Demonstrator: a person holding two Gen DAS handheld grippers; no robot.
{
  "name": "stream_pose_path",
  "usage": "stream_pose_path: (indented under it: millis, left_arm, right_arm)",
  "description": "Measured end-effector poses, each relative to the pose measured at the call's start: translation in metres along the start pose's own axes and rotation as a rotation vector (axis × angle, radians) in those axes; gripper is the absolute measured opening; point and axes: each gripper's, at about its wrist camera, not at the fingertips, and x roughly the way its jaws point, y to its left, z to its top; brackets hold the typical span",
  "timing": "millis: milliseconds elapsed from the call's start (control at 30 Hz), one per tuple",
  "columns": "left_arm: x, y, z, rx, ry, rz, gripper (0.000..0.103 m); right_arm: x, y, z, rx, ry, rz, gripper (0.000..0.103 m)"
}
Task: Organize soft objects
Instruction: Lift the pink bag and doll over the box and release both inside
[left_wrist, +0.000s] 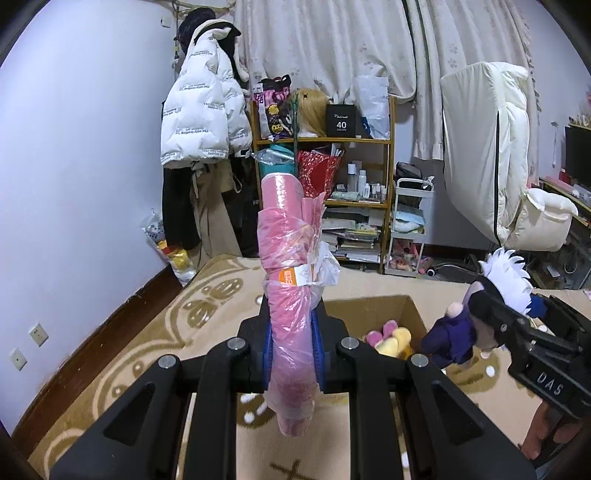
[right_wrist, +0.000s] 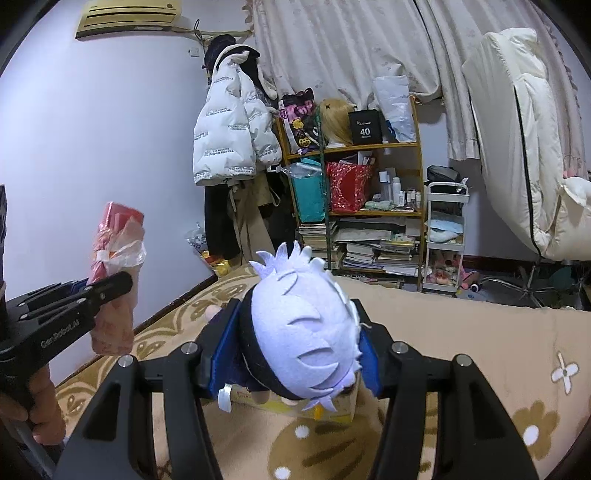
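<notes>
Jaws clamped: left gripper (left_wrist: 291, 343) on one pink roll (left_wrist: 290, 258), right gripper (right_wrist: 295, 354) on one doll (right_wrist: 303, 347); box (left_wrist: 410, 314) holds perhaps two plushies (left_wrist: 388, 338).

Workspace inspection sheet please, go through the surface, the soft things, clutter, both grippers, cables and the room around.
Surface: beige patterned carpet, with an open cardboard box on it.
Job's things: pink roll in plastic wrap held upright; white-haired plush doll held; yellow and pink plush in the box.
Clutter: nothing seen loose on the carpet.
Grippers: left gripper shut on the roll; right gripper shut on the doll's head.
Cables: nothing seen.
Surroundings: crowded wooden shelf, white puffer jacket hanging, curtains, white rolling cart.
</notes>
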Motion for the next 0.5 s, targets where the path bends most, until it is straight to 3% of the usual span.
stream_pose_path:
  millis: [233, 500]
  left_arm:
    - [0.022, -0.006, 0.017, 0.028, -0.030, 0.008, 0.016]
    - [0.056, -0.003, 0.015, 0.028, 0.004, -0.001, 0.016]
  right_arm:
    - [0.024, -0.001, 0.014, -0.013, -0.014, 0.016, 0.060]
    - [0.056, -0.005, 0.019, -0.031, 0.004, 0.019, 0.060]
